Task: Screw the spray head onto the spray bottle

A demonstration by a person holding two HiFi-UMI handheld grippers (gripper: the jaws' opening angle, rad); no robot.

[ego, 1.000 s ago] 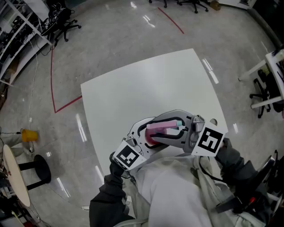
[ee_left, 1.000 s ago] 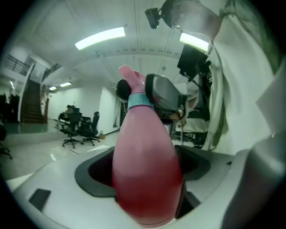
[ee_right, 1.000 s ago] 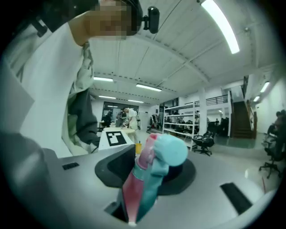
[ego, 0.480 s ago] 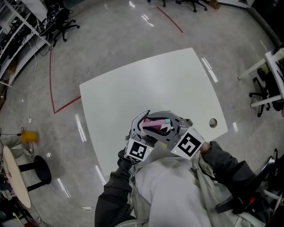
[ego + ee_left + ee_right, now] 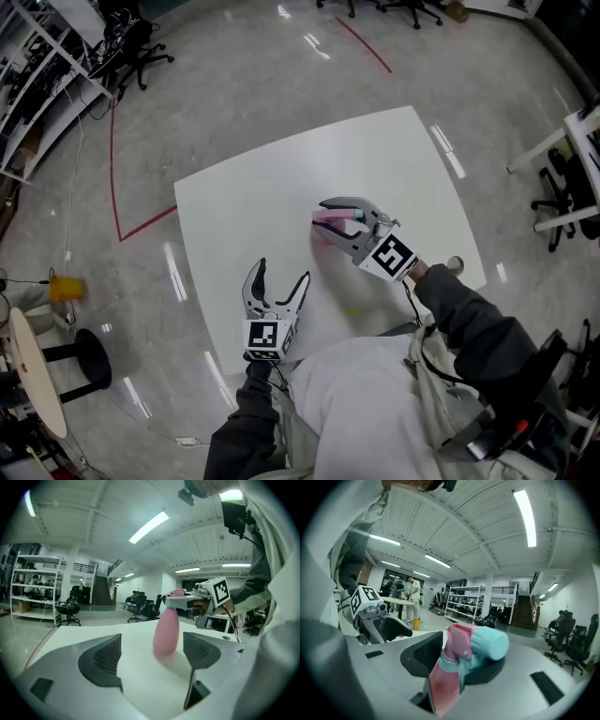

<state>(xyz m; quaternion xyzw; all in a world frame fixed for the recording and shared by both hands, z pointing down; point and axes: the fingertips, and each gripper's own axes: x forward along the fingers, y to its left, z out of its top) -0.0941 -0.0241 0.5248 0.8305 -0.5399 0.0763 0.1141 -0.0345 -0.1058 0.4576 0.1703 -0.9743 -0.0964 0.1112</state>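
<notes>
A pink spray bottle with its pink and teal spray head on top stands upright on the white table. My right gripper is shut on the spray head at the bottle's top. The right gripper view shows the head squeezed between the dark pads, with the pink body below. My left gripper lies near the table's front edge, open and holding nothing, well left of the bottle. In the left gripper view the bottle stands beyond the wide-apart jaws.
A round hole sits in the table near its right front corner. A small yellowish speck lies near the front edge. Office chairs, shelving, a stool and red floor tape surround the table.
Both grippers were together at the bottle close to the person's body. The left one has let go and drawn back left; the right one has moved the bottle out onto the table.
</notes>
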